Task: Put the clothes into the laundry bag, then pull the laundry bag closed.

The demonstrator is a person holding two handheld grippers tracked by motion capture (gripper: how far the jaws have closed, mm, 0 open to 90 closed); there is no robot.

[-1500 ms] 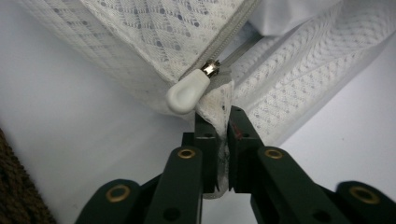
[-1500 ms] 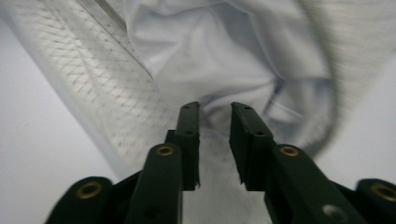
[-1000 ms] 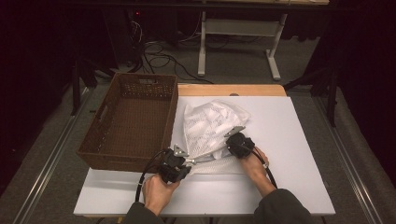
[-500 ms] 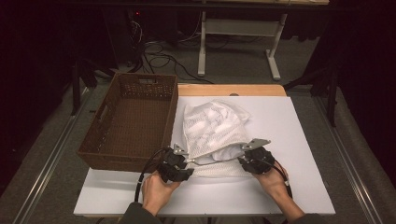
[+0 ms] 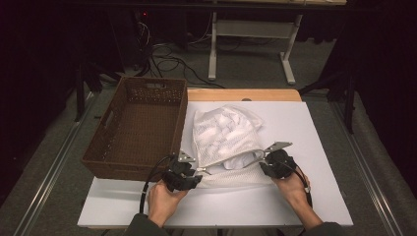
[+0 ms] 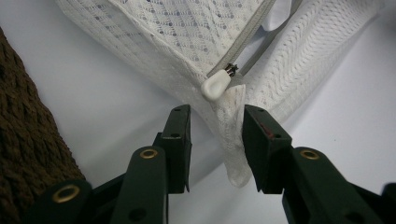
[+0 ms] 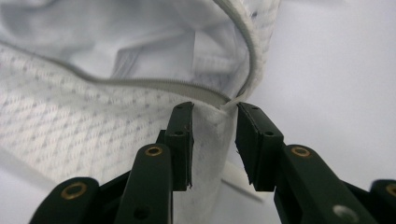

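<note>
Both black two-jaw grippers, left [image 5: 199, 171] and right [image 5: 259, 158], stand part-open, jaws recently widened, each straddling unpinched one near corner of the white mesh zip bag [image 5: 223, 137], whose open zippered edge runs between them.

dim room w/ grey floor [image 5: 54, 162], cables [image 5: 167, 61], white-legged desk [image 5: 248, 44] behind white table [image 5: 314, 123].

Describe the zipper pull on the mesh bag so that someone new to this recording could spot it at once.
Start at the white table and the brown woven basket on its left side; beside the basket lies a white mesh bag. At the bag's near corner, just beyond the left gripper, sits the zipper pull. It is a small, smooth, cream tab at the end of the grey zipper, unlike the holed mesh around it.
</note>
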